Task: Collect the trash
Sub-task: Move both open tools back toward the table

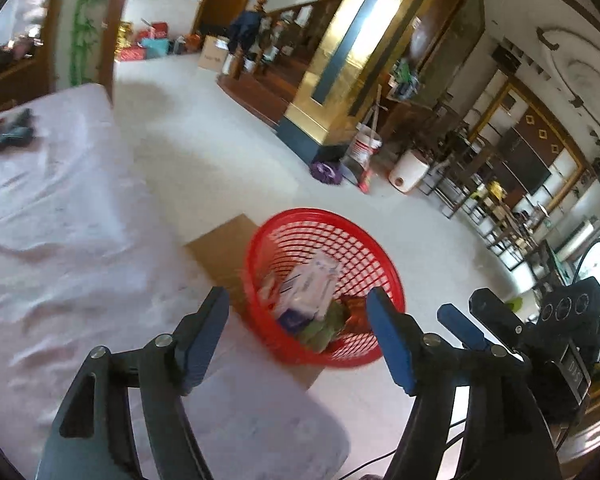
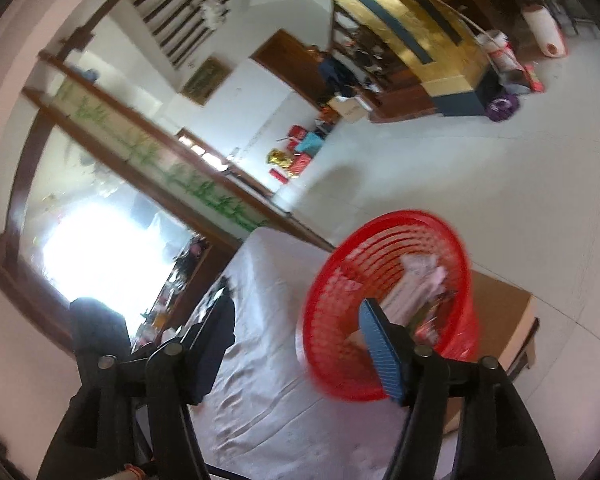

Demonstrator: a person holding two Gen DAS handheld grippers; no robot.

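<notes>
The red basket [image 1: 324,288] is sitting on a brown cardboard box [image 1: 224,248] on the floor, just ahead of both grippers, holding a white packet [image 1: 312,284] and other blurred wrappers. The left gripper [image 1: 300,328] is standing wide with nothing between its jaws; the right gripper [image 2: 296,344] is gaping likewise, empty. A pale sheet [image 1: 60,220] is lying to the left gripper's left.

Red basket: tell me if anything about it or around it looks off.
The red basket looks tipped, its mouth leaning toward the cloth-covered surface instead of facing up. It rests on a brown cardboard box. The trash is inside; nothing has visibly spilled. Both views are blurred, so the tilt is uncertain.
</notes>
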